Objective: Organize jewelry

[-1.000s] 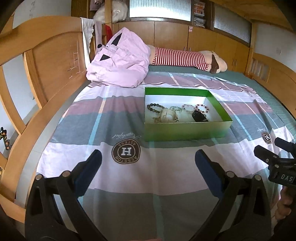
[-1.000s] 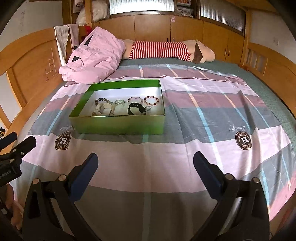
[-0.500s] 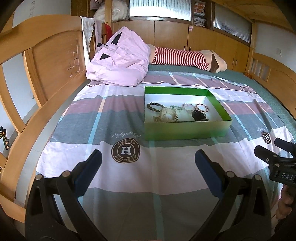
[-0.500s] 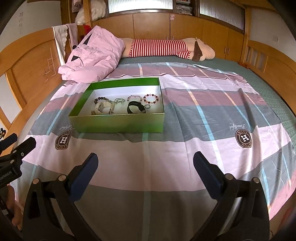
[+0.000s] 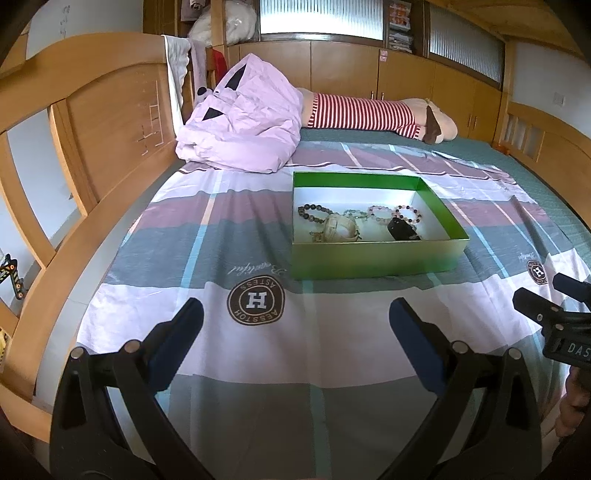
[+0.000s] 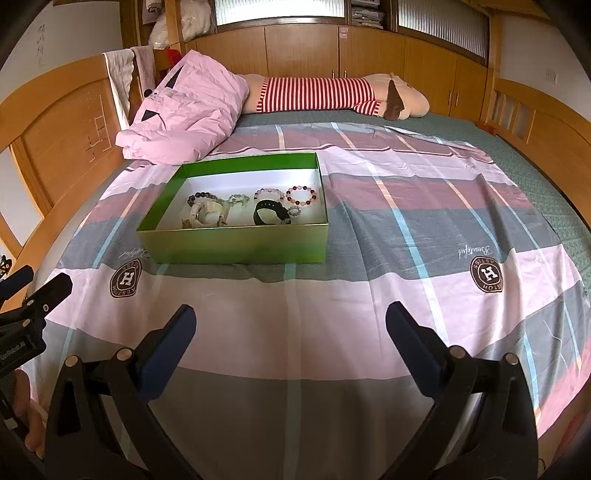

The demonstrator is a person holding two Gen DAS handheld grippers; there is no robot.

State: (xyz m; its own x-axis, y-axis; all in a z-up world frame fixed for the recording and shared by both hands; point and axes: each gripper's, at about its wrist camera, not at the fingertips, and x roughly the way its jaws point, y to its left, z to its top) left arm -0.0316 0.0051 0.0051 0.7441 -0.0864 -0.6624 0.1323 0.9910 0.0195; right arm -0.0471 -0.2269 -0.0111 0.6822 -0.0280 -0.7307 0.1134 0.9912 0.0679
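Both your tools, left tool [image 5: 295, 321] and right tool [image 6: 290, 325], gape wide, holding nothing. The green box [image 6: 236, 243] of bracelets [image 6: 301, 195] lies ahead, long side facing you. It sits ahead-left of the right tool, ahead-right of the left.

Soft daylight is filtering through frosted windows [image 6: 280, 11] behind the bed, glaring white; fisheye distortion is bending wooden bed rails [image 5: 92, 122], while dark vignetting is swallowing every corner.

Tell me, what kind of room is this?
Most likely a bedroom: a wide bed with a striped sheet, a wooden headboard, and a long stuffed toy lying by wooden cupboards.
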